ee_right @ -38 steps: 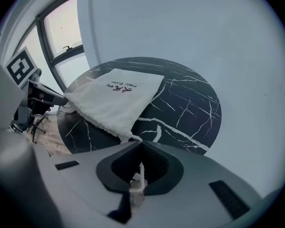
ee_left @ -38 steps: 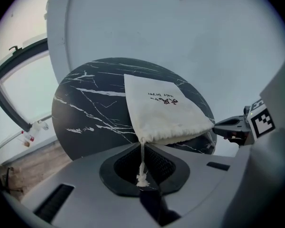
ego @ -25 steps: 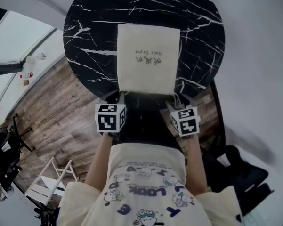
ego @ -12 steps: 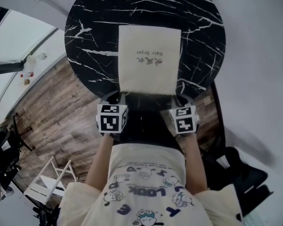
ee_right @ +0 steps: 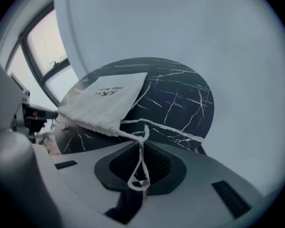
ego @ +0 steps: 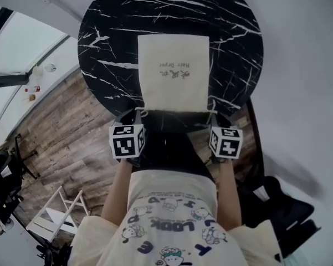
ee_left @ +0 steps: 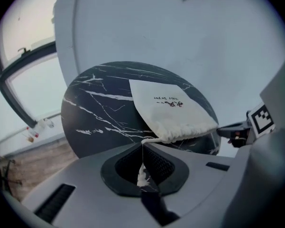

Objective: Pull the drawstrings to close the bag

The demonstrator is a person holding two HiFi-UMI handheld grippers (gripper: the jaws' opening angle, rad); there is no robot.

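One bag (ego: pixel 173 71), cream cloth, lay flat on the round black marble table (ego: pixel 227 15). Its long axis ran straight away from me. The mouth was the end nearest me, right at the table's near rim. The mouth hem ran crosswise, left to right, and it looked lightly puckered in the left gripper view, so I judged it not yet cinched.

Two drawstrings, one leaving each mouth corner. The left drawstring (ee_left: pixel 142 175) ran from the left corner into my left tongs (ee_left: pixel 143 153). Those jaws were pressed together on it, with the frayed tail hanging below the pads. The right drawstring (ee_right: pixel 127 135) ran from the right corner into my right tongs (ee_right: pixel 141 156). Those jaws had just been closing, and they pinched the cord with its loop dangling beneath.

Key geometry: both tongs sat just off the near rim, one at each mouth corner, with the bag ahead of and between them. Neither hand was clearly nearer; each was at its own corner. My read was that the pull had to go apart along the hem line, left tongs leftward and right tongs rightward.

Count: one bag, two cords, two tongs, one table.
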